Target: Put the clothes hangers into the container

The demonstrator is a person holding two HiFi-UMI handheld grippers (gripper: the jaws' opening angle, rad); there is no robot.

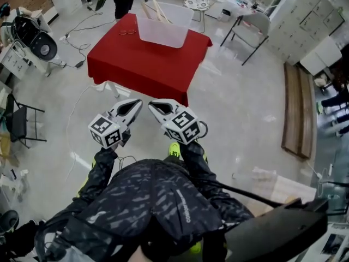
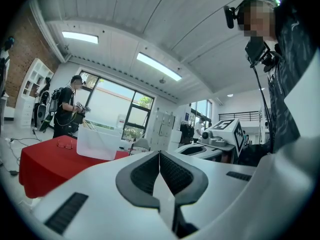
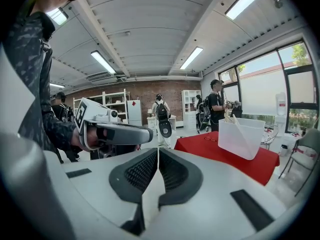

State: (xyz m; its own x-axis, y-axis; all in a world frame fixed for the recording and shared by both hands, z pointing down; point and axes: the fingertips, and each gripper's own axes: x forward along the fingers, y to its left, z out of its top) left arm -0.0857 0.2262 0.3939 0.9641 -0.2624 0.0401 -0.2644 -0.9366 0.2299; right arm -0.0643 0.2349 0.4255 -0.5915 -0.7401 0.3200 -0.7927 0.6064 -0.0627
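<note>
There it is, the translucent white plastic container (image 1: 163, 29), a rectangular tub standing upright and open-topped on the red-clothed table (image 1: 142, 64). It sits right against the table's far edge and takes up most of that side, well clear of the near edge. Inside I can see the pale wooden clothes hangers (image 1: 157, 11), already in. They lean tilted in the tub's left part, with their ends poking up above the rim. I can't count them exactly from here; a few slim bars cross one another.
</note>
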